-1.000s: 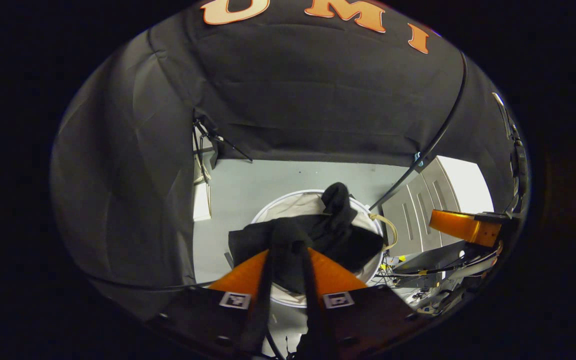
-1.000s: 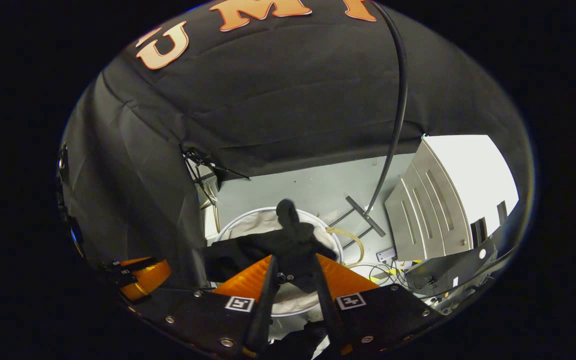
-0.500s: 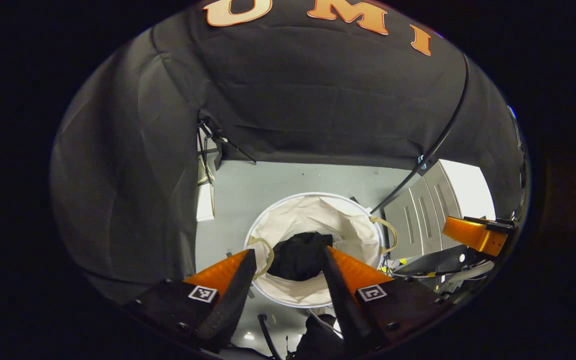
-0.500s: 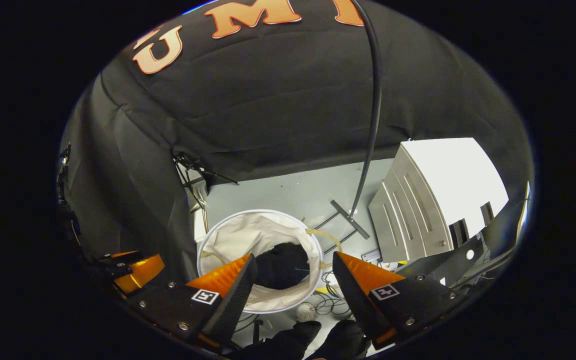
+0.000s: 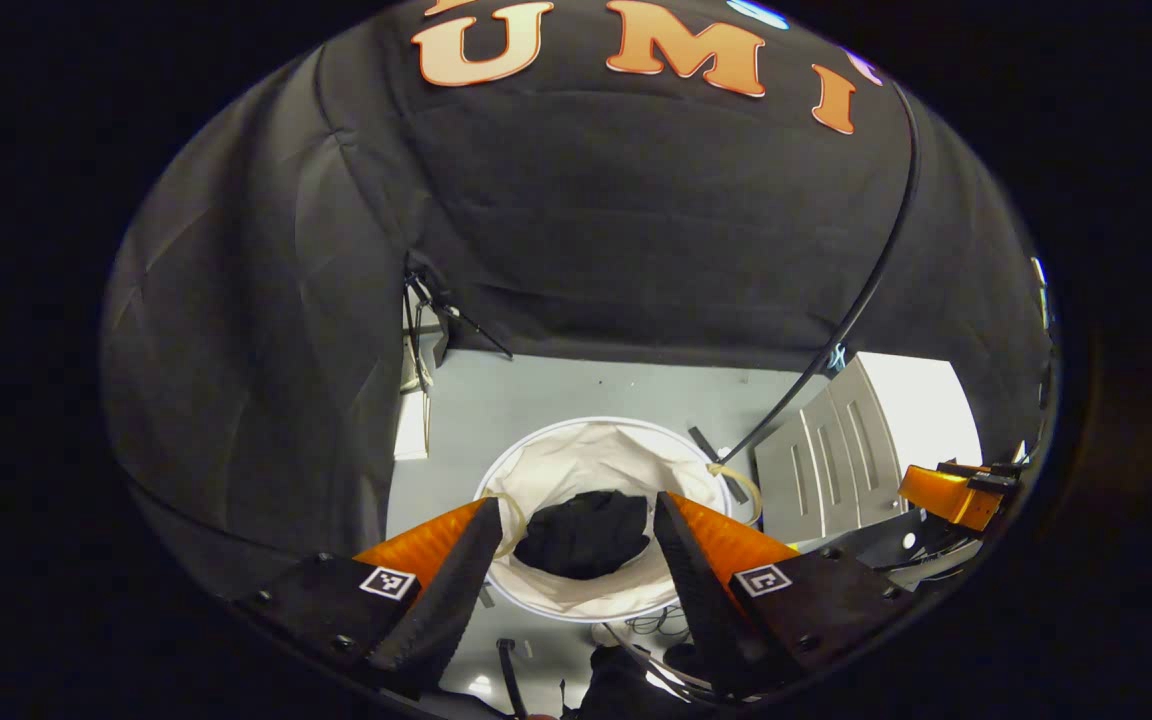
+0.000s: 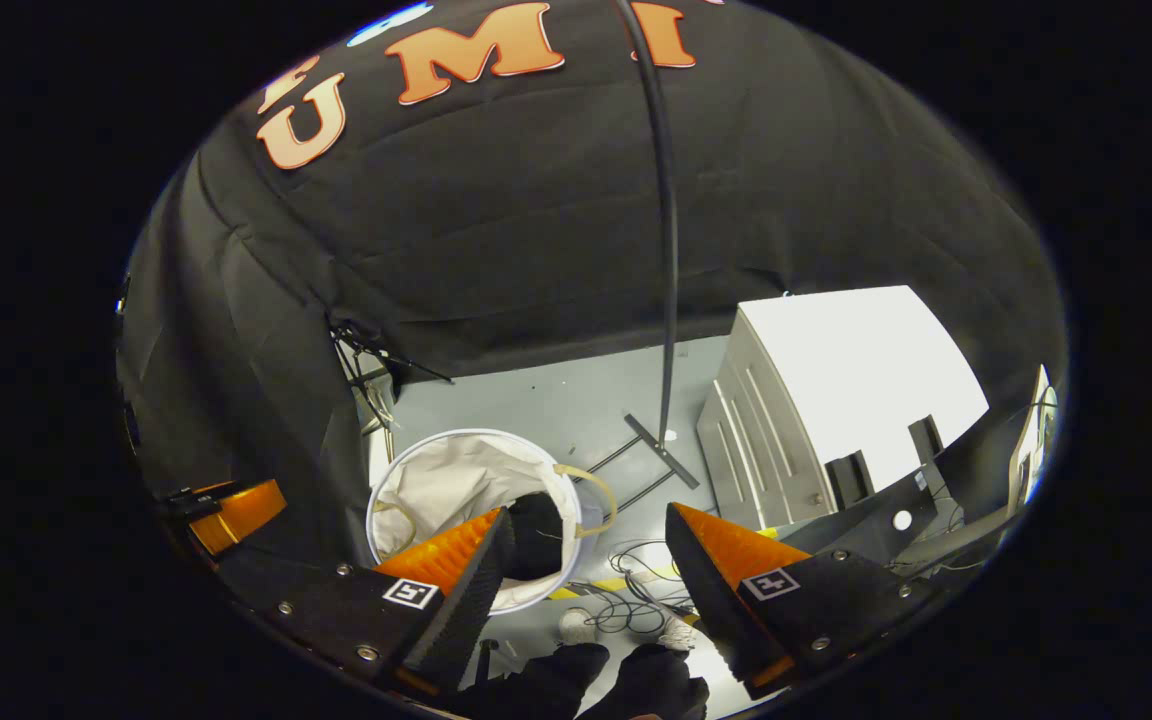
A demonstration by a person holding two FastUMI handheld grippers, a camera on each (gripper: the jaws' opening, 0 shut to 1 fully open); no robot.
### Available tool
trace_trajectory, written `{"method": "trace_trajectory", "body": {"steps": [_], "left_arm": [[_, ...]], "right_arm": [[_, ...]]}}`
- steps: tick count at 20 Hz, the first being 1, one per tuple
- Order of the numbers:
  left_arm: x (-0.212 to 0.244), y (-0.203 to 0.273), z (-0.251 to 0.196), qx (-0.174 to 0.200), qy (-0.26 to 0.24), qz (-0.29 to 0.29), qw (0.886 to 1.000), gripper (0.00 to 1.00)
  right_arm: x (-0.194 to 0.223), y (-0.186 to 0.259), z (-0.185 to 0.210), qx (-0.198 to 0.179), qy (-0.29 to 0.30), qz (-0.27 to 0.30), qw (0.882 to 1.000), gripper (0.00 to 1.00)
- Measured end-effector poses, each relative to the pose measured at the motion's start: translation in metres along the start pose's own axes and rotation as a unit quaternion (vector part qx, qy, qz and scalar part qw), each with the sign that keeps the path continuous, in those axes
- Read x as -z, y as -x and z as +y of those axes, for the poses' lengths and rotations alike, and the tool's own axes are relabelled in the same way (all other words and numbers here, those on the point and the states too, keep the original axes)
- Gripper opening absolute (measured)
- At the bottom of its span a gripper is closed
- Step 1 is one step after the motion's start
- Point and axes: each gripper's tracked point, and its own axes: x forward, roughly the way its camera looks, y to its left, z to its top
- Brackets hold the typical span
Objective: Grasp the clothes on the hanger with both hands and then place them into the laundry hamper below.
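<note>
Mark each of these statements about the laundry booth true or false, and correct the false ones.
1. The black garment lies inside the white hamper. True.
2. The left gripper is clamped on the garment. False: its fingers stand apart with nothing between them.
3. The right gripper is open. True.
4. The hamper is tipped over on its side. False: it stands upright on the grey floor, its mouth facing up.
5. A white cabinet stands on the floor to the right of the hamper in the right gripper view. True.
6. The garment hangs over the hamper's rim. False: it sits bunched down inside, off the rim.
</note>
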Motion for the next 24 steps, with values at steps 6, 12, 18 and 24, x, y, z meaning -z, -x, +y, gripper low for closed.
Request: {"method": "trace_trajectory", "body": {"steps": [6, 12, 18, 24], "left_arm": [[-0.052, 0.057, -0.054, -0.002, 0.0, -0.091, 0.996, 1.0], [-0.108, 0.141, -0.091, -0.025, 0.012, -0.207, 0.978, 0.99], [-0.169, 0.221, -0.105, -0.04, 0.016, -0.314, 0.948, 0.99], [-0.22, 0.3, -0.111, -0.045, 0.028, -0.399, 0.916, 0.98]], "right_arm": [[-0.058, 0.053, -0.081, 0.018, 0.004, -0.051, 0.999, 0.94], [-0.131, 0.114, -0.137, 0.027, 0.005, -0.125, 0.992, 0.94], [-0.196, 0.189, -0.156, 0.021, 0.028, -0.219, 0.975, 0.94], [-0.252, 0.281, -0.155, 0.016, 0.073, -0.324, 0.943, 0.94]]}}
